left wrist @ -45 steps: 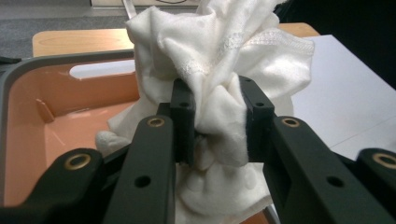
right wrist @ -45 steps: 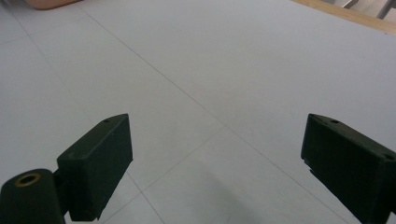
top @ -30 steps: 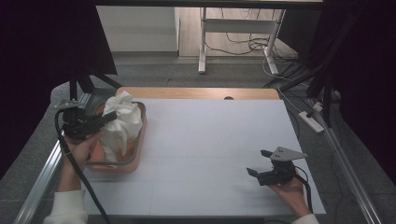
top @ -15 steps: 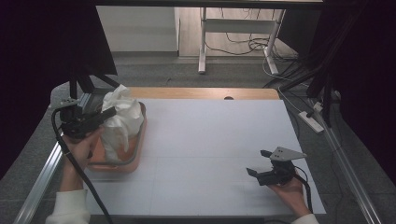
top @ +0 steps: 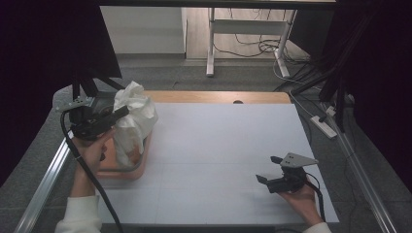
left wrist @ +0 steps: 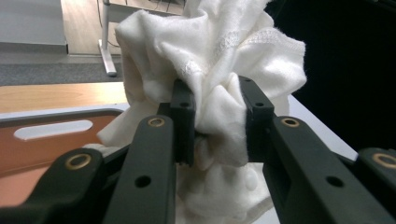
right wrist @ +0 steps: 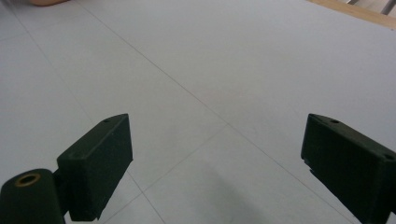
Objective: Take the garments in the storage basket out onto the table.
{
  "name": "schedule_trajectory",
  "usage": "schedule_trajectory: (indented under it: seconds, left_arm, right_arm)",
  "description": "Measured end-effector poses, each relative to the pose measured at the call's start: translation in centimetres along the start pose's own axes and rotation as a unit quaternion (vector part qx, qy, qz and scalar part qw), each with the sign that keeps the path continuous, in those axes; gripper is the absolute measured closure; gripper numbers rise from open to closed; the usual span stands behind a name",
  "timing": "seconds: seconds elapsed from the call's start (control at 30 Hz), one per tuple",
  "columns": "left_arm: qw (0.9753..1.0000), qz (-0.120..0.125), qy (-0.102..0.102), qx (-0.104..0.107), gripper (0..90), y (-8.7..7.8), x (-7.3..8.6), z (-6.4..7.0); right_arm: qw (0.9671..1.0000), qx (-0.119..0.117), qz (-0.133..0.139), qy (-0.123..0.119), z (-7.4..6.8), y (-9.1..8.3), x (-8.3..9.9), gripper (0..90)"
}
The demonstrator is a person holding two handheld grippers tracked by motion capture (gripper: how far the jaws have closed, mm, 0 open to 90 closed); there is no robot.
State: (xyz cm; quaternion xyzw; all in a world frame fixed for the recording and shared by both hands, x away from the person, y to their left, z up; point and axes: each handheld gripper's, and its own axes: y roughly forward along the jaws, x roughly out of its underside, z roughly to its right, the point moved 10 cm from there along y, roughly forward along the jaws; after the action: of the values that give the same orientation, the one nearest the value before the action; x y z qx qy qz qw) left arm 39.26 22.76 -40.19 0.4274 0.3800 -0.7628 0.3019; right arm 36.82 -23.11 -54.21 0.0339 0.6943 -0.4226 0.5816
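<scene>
White, crumpled cotton cloth [top: 132,119] hangs from the left gripper [top: 114,115] in the high view, raised above the shallow orange plastic tray [top: 127,171] at the left edge of the white-topped bench [top: 218,145], its lower folds trailing into the tray. It looks light, limp and easy to bunch, so it should not slip but will sag and swing; a pinch on a thick gathered fold suits it best. Against the picture half a second earlier, the cloth sits higher and farther from the tray floor. The right gripper [top: 268,170] rests low on the bench, well apart.

From the left gripper view, the black fingers [left wrist: 182,116] are closed on a thick wad of the cloth [left wrist: 219,107], with a stitched hem showing above.

From the right gripper view, the fingers [right wrist: 95,163] stand wide apart over bare bench [right wrist: 196,70], holding nothing.
</scene>
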Motion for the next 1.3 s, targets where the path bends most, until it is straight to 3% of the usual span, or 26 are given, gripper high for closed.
schedule_trajectory:
  seconds: [0.47,0.67,1.07,1.3]
  left_arm:
    - [0.9994,0.030,-0.007,0.016,71.3,-1.0,-1.0,0.5]
    - [0.9983,0.047,-0.015,0.031,71.4,-0.8,-2.3,1.2]
    - [0.9975,0.048,0.002,0.052,71.4,0.0,-4.1,3.7]
    - [0.9968,0.051,0.002,0.062,71.4,0.3,-4.8,4.4]
  right_arm:
    - [1.0000,0.001,-0.001,0.002,0.0,0.1,0.1,8.9]
    - [1.0000,0.002,0.000,0.004,0.1,0.0,0.1,8.9]
    - [1.0000,0.004,0.002,0.007,0.3,-0.2,0.1,8.9]
    - [1.0000,0.006,0.002,0.008,0.4,-0.2,0.2,8.9]
